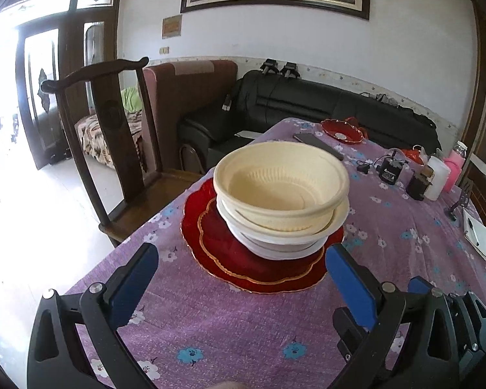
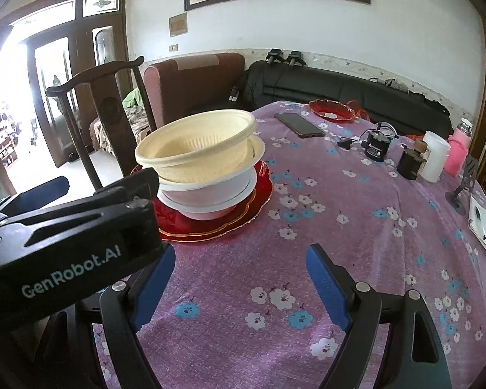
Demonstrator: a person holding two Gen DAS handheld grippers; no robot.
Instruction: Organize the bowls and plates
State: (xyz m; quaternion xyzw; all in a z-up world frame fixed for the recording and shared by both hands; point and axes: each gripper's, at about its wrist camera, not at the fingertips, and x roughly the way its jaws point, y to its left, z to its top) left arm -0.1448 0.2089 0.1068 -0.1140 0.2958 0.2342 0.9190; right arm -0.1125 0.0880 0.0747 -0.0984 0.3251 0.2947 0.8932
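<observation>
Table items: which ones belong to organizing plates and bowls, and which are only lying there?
Belong to the job:
stacked bowls
red plates under them
far red plate

Only lying there:
phone
black device
white container
notebook

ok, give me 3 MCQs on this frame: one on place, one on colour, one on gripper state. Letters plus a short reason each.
1. Where does the bowl stack sit?
A. on the red plates
B. on the phone
C. on the chair seat

2. What colour is the top bowl?
A. red
B. cream
C. black

3. What state is the left gripper in?
A. shut on a bowl
B. shut on a plate
C. open, holding nothing

Key:
1 A, the stack's base rests on the red plates.
2 B, its rim and inside are cream.
3 C, its blue pads stand wide apart over the purple tablecloth.
</observation>
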